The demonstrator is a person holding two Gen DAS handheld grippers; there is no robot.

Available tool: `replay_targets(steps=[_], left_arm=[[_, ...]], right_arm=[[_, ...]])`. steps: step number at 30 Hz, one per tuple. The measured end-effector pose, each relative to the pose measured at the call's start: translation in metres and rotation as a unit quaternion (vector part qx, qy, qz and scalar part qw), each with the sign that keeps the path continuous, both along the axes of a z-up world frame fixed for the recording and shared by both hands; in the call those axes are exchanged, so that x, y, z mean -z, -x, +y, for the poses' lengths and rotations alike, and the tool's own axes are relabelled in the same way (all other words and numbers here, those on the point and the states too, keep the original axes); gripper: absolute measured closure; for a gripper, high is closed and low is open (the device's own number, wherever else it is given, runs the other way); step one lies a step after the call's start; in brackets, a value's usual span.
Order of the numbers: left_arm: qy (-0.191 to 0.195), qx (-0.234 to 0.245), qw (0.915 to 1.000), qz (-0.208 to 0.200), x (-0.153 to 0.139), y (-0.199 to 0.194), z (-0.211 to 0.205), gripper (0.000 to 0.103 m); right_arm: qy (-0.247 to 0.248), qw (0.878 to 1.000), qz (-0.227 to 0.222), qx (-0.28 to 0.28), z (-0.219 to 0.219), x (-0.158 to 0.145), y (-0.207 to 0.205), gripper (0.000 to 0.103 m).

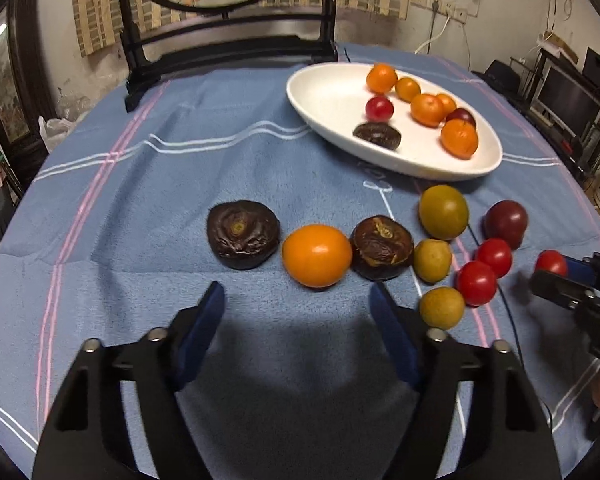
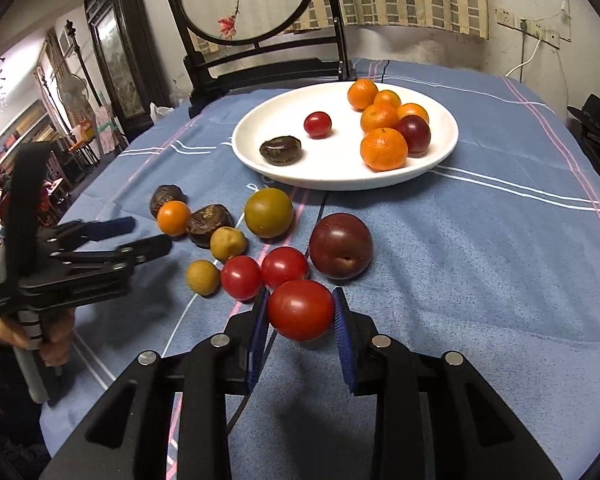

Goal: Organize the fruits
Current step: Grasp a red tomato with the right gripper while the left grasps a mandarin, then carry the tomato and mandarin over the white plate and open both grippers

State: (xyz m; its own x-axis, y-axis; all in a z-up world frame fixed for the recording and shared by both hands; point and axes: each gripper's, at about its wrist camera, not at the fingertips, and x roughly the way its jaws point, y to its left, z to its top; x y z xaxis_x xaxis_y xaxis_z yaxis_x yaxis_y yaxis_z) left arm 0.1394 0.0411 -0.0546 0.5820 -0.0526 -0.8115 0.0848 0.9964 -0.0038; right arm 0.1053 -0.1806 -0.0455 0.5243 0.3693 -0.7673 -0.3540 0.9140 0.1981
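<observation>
My right gripper (image 2: 300, 310) is shut on a red tomato (image 2: 300, 310), just above the blue cloth; it also shows in the left wrist view (image 1: 551, 263). My left gripper (image 1: 298, 296) is open and empty, just short of an orange fruit (image 1: 317, 255) that lies between two dark wrinkled fruits (image 1: 243, 234). Red tomatoes (image 2: 242, 277), a dark plum (image 2: 341, 245), a green fruit (image 2: 269, 213) and small tan fruits (image 2: 203, 277) lie loose on the cloth. The white plate (image 2: 444, 152) holds several mandarins, a tomato, a plum and a dark fruit.
A dark wooden stand with a round painted screen (image 2: 246, 0) stands at the table's far edge, behind the plate. A thin black cable (image 2: 244, 404) runs across the cloth under the right gripper. The table edge drops off at left and right.
</observation>
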Motion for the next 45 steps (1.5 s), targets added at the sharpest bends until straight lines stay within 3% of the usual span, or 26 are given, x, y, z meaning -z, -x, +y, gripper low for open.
replay_targets(steps=[4,11,17,31,39,42,45], left_arm=[[-0.005,0.000,0.9998,0.020,0.010,-0.011,-0.004,0.045],[-0.012,0.009,0.9998,0.010,0.008,-0.034,-0.012,0.064],[-0.010,0.013,0.9998,0.011,0.004,-0.029,-0.013,0.065],[0.016,0.058,0.9959,-0.068,-0.069,-0.007,-0.030,0.065],[0.009,0.054,0.9942,-0.093,-0.078,-0.049,-0.051,0.065],[0.009,0.033,0.9966,-0.075,-0.067,-0.079,-0.052,0.065],[0.000,0.017,0.9981,-0.059,-0.055,-0.104,-0.055,0.065]], right_arm=[[-0.009,1.000,-0.001,-0.003,-0.002,-0.002,0.002,0.071],[-0.011,1.000,0.000,-0.007,-0.002,-0.001,0.003,0.071],[-0.010,1.000,0.004,0.002,-0.004,0.001,0.001,0.071],[0.032,0.998,-0.055,-0.003,0.003,-0.041,0.000,0.072],[0.047,0.995,-0.083,-0.006,0.011,-0.059,-0.036,0.071],[0.047,0.995,-0.086,0.005,0.017,-0.053,-0.058,0.071],[0.051,0.997,-0.062,0.006,0.023,-0.037,-0.086,0.071]])
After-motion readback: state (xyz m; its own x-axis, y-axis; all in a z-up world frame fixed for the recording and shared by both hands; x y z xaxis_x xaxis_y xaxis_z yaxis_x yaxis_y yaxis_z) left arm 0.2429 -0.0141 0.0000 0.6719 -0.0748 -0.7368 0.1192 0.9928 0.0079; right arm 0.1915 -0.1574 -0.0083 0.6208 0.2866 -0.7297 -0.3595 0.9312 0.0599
